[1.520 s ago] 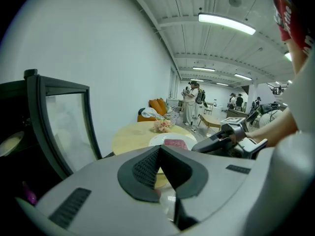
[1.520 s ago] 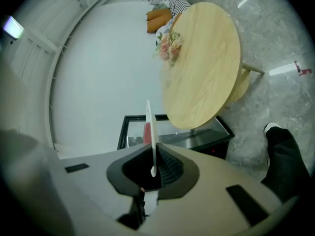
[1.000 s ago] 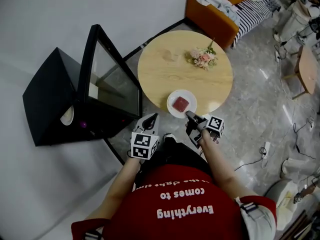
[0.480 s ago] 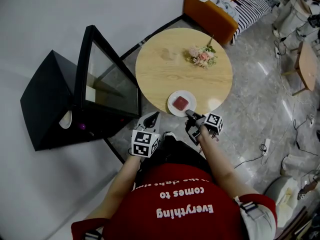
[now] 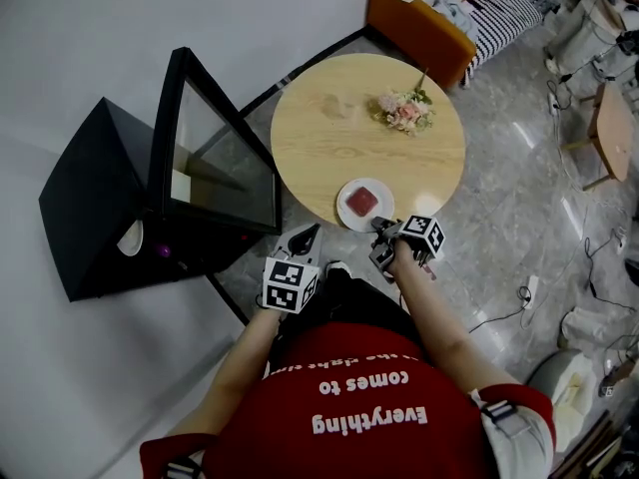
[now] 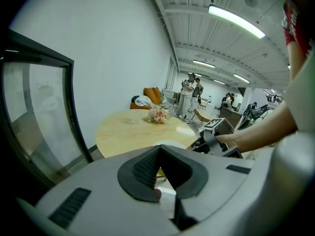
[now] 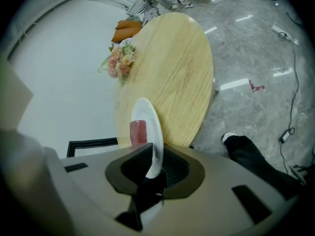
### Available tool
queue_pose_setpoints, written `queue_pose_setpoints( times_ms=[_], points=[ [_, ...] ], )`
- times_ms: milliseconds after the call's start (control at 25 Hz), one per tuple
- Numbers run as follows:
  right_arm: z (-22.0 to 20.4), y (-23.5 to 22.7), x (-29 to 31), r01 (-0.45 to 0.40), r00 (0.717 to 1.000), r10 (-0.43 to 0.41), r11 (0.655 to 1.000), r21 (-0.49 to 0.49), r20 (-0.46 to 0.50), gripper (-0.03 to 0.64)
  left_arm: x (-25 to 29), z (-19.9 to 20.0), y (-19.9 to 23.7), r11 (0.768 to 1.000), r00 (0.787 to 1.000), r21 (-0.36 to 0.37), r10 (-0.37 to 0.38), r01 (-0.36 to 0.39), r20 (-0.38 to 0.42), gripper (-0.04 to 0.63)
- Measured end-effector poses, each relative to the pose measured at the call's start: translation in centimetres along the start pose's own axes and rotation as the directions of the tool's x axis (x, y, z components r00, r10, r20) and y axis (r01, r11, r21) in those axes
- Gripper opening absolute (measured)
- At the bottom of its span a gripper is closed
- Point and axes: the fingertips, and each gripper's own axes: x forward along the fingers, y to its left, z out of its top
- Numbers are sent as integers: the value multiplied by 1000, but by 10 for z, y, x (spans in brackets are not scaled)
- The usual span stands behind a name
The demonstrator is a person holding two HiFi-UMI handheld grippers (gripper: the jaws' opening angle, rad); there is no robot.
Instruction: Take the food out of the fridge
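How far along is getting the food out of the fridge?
Done: the white plate with the red food slab is out, at the round wooden table's near edge. In hand: the right gripper pinches its rim, fingers just easing open. Remaining: let go; the black glass-door fridge stands open.

Pale matt wood table (image 5: 334, 133), glossy white plate (image 5: 348, 217)

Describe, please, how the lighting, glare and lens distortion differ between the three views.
Head view: soft, even light, sharp throughout, faint reflections on the fridge's glass door. Left gripper view: strong fisheye, black corners, ceiling light strip blown out. Right gripper view: fisheye bends the table edge; white glare streaks on the floor; plate is sharp.
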Motion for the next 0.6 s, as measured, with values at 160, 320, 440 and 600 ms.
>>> queue_pose_setpoints(
  times_ms=[160,320,440,600],
  points=[
    [-1,6,3,29,999,-27,999,38,-31,164,3,0,-4,1000,1000,0,-16,16,-6,3],
    [-3,5,0,169,984,-174,979,-112,-32,218,5,1,-6,1000,1000,-3,-27,27,-3,3],
    [6,-2,-7,343,934,-355,853,-394,47,221,6,4,-5,1000,1000,-4,-29,29,4,3],
    [9,-5,-19,455,869,-476,658,-600,137,221,7,4,-6,1000,1000,-7,-26,26,4,3]
  ],
)
